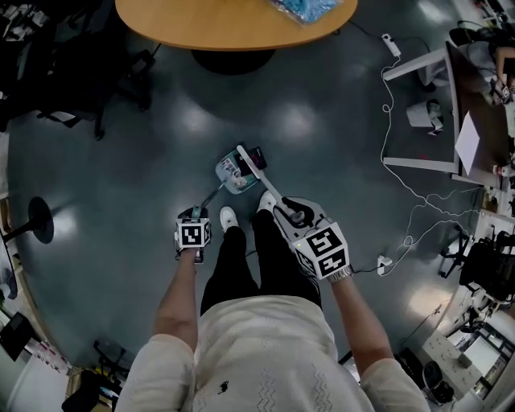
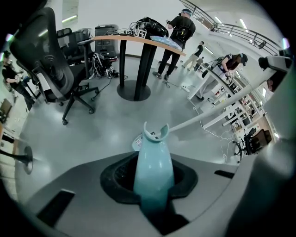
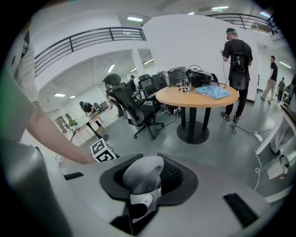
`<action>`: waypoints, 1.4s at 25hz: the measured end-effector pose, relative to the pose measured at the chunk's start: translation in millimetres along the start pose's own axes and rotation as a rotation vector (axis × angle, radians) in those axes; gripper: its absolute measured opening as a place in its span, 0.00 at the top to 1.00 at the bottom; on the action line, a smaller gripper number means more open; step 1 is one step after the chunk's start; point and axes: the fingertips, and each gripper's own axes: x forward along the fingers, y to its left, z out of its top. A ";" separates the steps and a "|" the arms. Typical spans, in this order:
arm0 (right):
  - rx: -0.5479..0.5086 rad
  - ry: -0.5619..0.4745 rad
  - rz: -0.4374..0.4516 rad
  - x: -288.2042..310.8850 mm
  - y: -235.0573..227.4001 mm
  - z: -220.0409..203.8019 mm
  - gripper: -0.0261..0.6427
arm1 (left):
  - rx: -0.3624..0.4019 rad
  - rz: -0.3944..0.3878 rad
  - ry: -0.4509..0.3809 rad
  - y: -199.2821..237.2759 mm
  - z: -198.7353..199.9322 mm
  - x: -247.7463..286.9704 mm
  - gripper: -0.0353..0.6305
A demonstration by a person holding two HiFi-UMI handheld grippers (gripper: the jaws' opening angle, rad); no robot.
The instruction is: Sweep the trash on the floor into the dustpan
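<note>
Gripping, left side: the left hand-held gripper has its jaws closed round the pale blue handle of the dustpan. The handle stands up between the dark pads and its forked tip points away from the hand-held gripper.
Right side: the right hand-held gripper is clamped on the broom. The broom's rounded grey end fills the gap between the pads, with the white shaft just under it.
Dustpan: on the floor, ahead of and below the left hand-held gripper, and ahead-left of the right one.
Broom: its white shaft runs from the right hand-held gripper forward and leftward, down to the far edge of the dustpan. The brush end is too small to make out.
Trash: some printed scraps lie inside the dustpan, beyond the tip of the handle as the left hand-held gripper sees it. What they are cannot be told.
Shoes: two white shoes stand between the two hand-held grippers, just short of the dustpan.
Bench: a round wooden bench on a dark foot stands well ahead of both hand-held grippers, with a blue bag on top.
Chair: a black office chair stands far ahead-left of the left hand-held gripper.
People: several people stand beyond the bench, far from the right hand-held gripper.
</note>
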 end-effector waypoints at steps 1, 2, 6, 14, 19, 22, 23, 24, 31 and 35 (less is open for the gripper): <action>-0.008 0.007 0.003 2.5 6.5 -2.2 0.82 | 0.005 0.001 -0.001 0.3 -1.3 -1.2 0.81; -0.013 0.010 0.005 4.8 12.7 -3.8 0.82 | 0.007 0.001 -0.001 0.2 -2.3 -2.3 0.81; -0.027 0.010 -0.003 13.2 34.0 -7.5 0.81 | 0.013 0.001 -0.008 0.5 -2.7 -0.8 0.81; -0.049 0.029 -0.012 15.8 46.4 -14.7 0.81 | 0.050 0.003 0.003 -0.3 -6.3 -0.5 0.81; -0.044 0.028 -0.018 10.8 44.0 -18.1 0.81 | 0.052 0.004 -0.004 -2.9 -7.9 -0.7 0.81; -0.044 0.029 -0.020 11.3 45.8 -19.8 0.81 | 0.057 0.008 -0.005 -3.1 -8.4 -2.5 0.81; -0.045 0.029 -0.019 11.5 46.3 -20.3 0.81 | 0.057 0.009 -0.005 -3.2 -8.8 -2.7 0.81; -0.045 0.029 -0.019 11.4 46.4 -20.7 0.81 | 0.059 0.011 -0.004 -3.5 -9.0 -2.8 0.81; -0.040 0.020 -0.027 9.5 46.1 -21.8 0.81 | 0.055 0.005 -0.004 -4.8 -12.4 0.4 0.81; -0.039 0.017 -0.026 5.9 44.3 -25.2 0.81 | 0.068 0.013 -0.006 -8.3 -9.7 -4.2 0.81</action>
